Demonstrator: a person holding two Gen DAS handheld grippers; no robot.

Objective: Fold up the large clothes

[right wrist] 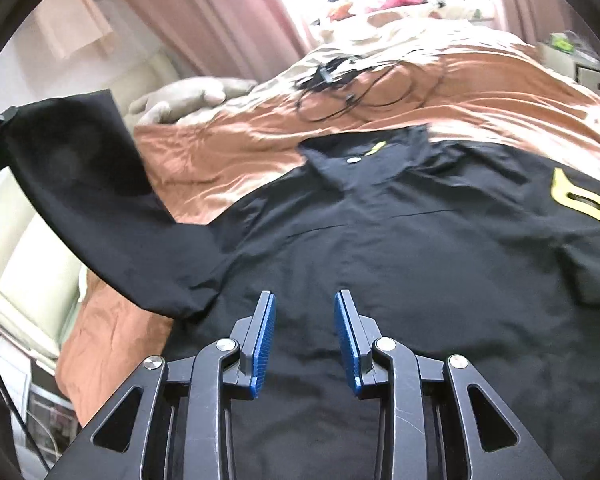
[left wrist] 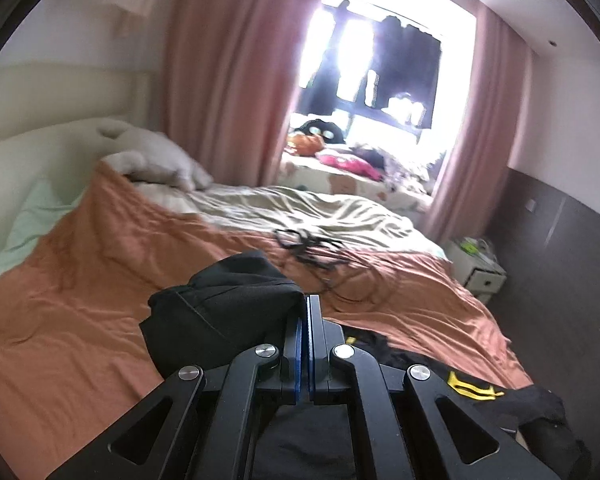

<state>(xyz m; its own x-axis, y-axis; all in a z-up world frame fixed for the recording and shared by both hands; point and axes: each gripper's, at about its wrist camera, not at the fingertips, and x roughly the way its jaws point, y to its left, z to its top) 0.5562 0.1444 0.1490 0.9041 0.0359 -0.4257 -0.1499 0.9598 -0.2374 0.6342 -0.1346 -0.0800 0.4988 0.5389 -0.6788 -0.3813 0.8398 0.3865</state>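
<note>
Left claw (left wrist: 307,312) is clamped on a sleeve of the black short-sleeved shirt (right wrist: 400,248), raised at centre frame. Right claw (right wrist: 305,320) is parted, empty, above the shirt on the orange bedspread (right wrist: 228,148).

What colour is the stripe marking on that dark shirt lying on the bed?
Yellow, on a black shirt. The marking shows best in the right wrist view.

A black shirt (right wrist: 380,240) of thin matt cloth, with a yellow printed patch, lies on a bed cover (right wrist: 228,152) of creased orange cloth with a slight sheen. The right gripper (right wrist: 305,300) is matt black plastic with shiny metal rivets; ribbed blue pads (right wrist: 265,344) line its jaws.
</note>
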